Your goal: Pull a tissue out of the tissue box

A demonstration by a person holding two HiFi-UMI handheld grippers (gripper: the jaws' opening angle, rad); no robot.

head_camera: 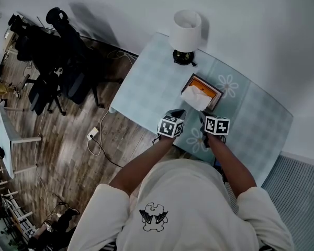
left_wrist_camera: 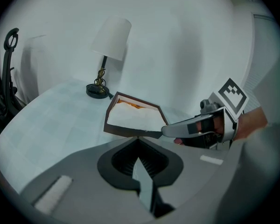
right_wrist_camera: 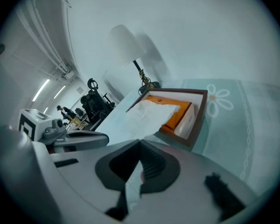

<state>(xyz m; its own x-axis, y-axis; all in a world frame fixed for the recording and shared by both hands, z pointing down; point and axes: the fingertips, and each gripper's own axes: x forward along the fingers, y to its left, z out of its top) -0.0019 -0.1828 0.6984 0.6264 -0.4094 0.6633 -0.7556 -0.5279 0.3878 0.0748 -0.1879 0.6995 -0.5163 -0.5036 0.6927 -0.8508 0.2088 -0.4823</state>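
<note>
Left gripper [left_wrist_camera: 138, 141]: your jaws are closed together with nothing between them. It hangs over the table's near edge, just beside the right one.
Right gripper [right_wrist_camera: 140, 143]: your jaws are pressed together too, with their tip at the box's near corner.
Tissue [head_camera: 195, 98]: white and crumpled, it lies on top of the box and spills over its near-left rim. Its corner ends right at your right jaw tip, and you cannot tell from here whether it is caught there.
Box [right_wrist_camera: 200, 118]: an open brown tray with an orange pack inside, standing on the table beside a daisy print [head_camera: 228, 85].
Table [head_camera: 146, 88]: covered in a pale blue checked cloth.
Lamp [head_camera: 185, 33]: white shade and dark base, upright at the far edge beyond the box.
Room: dark chairs [head_camera: 57, 67] stand on a wood floor [head_camera: 73, 140], well left of the table.
</note>
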